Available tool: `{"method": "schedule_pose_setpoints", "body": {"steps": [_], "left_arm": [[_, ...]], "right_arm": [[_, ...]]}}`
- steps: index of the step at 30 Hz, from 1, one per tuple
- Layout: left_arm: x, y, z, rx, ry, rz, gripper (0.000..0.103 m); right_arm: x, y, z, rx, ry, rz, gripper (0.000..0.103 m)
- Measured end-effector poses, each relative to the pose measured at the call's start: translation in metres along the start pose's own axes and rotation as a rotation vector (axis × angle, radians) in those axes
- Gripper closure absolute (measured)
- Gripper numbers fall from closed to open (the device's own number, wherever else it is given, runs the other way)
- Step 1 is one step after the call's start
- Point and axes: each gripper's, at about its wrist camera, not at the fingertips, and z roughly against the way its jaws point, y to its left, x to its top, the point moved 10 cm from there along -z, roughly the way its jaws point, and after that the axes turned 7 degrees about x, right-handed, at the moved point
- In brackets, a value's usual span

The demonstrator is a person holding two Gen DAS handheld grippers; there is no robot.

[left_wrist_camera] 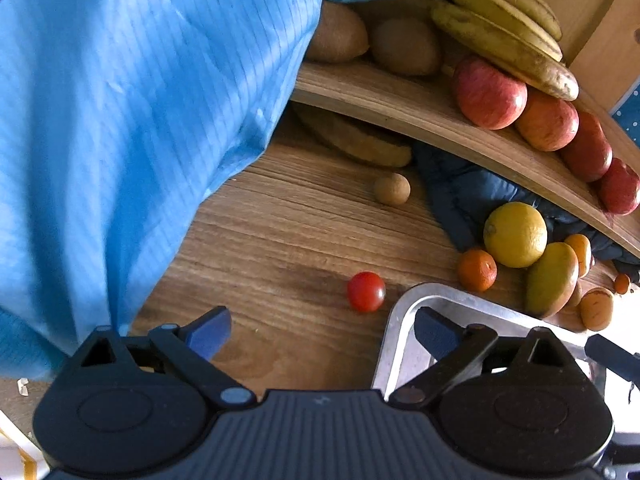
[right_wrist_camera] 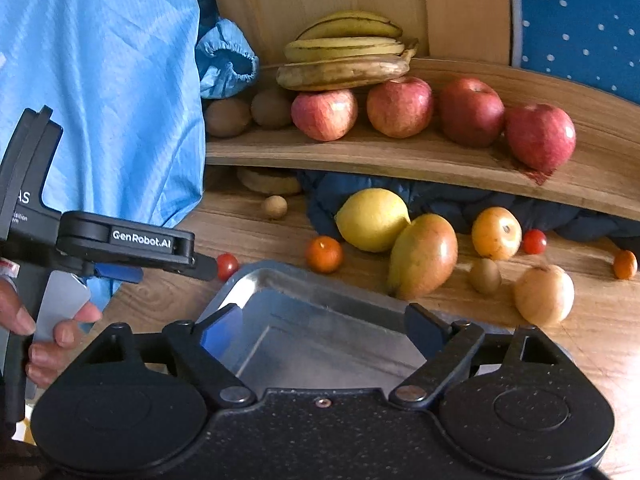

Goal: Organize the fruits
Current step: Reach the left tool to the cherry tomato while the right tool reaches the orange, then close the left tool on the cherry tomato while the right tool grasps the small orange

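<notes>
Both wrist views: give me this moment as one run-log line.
left tongs: open, empty | right tongs: open, empty, over metal tray | tray: no fruit seen | cherry tomato: on table beside tray

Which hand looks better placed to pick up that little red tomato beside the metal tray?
Probably the left. Its open gripper points at the tomato just ahead, nothing between. The right gripper hangs over the tray.

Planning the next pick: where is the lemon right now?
In the right wrist view the lemon lies on the table below the shelf, touching the mango, with the tray in front.
</notes>
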Motion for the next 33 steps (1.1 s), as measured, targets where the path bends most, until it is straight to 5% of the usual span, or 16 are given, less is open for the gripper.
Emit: {"method": "schedule_pose_setpoints", "body": {"steps": [13, 27, 33], "left_arm": [[0.011, -0.003, -0.016, -0.093, 0.03, 0.006, 0.026], [0.015, -0.017, -0.021, -0.176, 0.053, -0.01, 0.063], [0.014, -0.015, -0.02, -0.181, 0.06, -0.024, 0.072]], "right_arm": [[0.025, 0.003, -0.037, -0.047, 0.019, 0.01, 0.032], [0.038, -0.006, -0.075, -0.086, 0.068, -0.013, 0.056], [0.037, -0.007, -0.085, -0.102, 0.091, -0.016, 0.058]]}}
